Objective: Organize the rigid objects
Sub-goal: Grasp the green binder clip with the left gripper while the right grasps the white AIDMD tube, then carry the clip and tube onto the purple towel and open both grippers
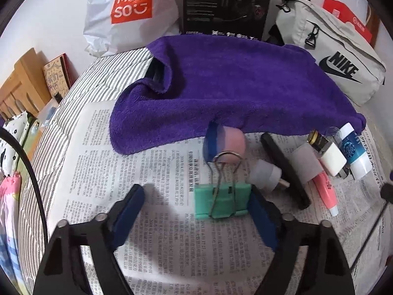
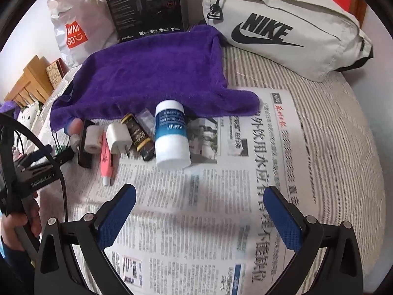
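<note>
A row of small objects lies on the newspaper (image 1: 152, 172) below a purple towel (image 1: 233, 86). In the left wrist view: a green binder clip (image 1: 222, 200), a pink and blue eraser (image 1: 224, 142), a black flat bar (image 1: 285, 169), a white roll (image 1: 305, 163), a pink highlighter (image 1: 328, 193), a white charger (image 1: 332, 158), a blue and white tube (image 1: 355, 151). My left gripper (image 1: 196, 209) is open; the clip rests against its right finger. My right gripper (image 2: 200, 209) is open and empty over the newspaper (image 2: 208, 209), below the tube (image 2: 172, 135), charger (image 2: 119, 136) and highlighter (image 2: 106, 162).
At the back stand a Miniso bag (image 1: 130, 7), a black box (image 1: 226, 5) and a grey Nike bag (image 2: 282, 27). A striped sheet (image 2: 343, 135) covers the bed. Wooden furniture (image 1: 22, 86) is at the left. The left gripper's body (image 2: 36, 169) shows in the right wrist view.
</note>
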Motion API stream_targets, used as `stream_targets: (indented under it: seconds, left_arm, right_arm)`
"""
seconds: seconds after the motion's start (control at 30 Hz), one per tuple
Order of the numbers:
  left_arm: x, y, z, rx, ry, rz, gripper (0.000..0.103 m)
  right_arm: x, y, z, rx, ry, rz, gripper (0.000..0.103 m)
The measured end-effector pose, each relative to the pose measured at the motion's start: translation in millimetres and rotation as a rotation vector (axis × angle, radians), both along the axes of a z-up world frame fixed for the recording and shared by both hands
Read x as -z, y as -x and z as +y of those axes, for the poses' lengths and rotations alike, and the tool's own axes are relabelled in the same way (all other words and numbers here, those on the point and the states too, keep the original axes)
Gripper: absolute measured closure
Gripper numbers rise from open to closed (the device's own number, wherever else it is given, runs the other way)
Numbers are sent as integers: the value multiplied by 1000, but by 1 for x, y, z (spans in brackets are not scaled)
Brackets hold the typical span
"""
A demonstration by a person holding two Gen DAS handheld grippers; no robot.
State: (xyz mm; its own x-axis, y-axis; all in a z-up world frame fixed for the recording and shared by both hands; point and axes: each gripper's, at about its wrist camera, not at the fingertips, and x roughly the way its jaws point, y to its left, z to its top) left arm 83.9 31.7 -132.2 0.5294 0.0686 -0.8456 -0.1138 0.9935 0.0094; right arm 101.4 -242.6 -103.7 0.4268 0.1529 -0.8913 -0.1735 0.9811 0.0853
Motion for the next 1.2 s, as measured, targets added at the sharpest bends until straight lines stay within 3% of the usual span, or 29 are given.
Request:
stream_targets:
  seconds: [0.1,0.17,0.27,0.43,0.5,0.57,0.77,0.87,1.07,1.2]
  left_arm:
    - [-1,-1,-5,26,0,-8,42]
    - [-2,-3,-4,30,7,-12,64]
    - [-3,-4,-1,27,23,-10,64]
    - [-4,-6,1,33,26,-10,64]
    - [-5,-6,1,33,34,-8,64]
    - [-5,-6,3,34,41,-7,64]
    - [-5,-6,2,43,27,-5,64]
    - [-5,-6,3,46,35,-6,64]
    - [-4,-6,-2,44,9,-10,64]
    - [-5,-6,1,52,39,-4,64]
  right_arm:
    - [2,-14,2,-5,-13,-4,3]
    - [4,-22,3,-12,-21,-1,6]
    - [8,-35,9,-27,-26,0,10]
    - [17,-52,22,-69,-20,13,25]
    - [23,-57,27,-86,-10,29,39]
    - [27,-60,29,-95,-20,35,45]
    - [30,-66,35,-122,-16,20,56]
    - [28,-64,36,-141,1,21,67]
    - [29,-62,29,-131,-7,15,67]
    - [26,-59,26,-133,-6,21,67]
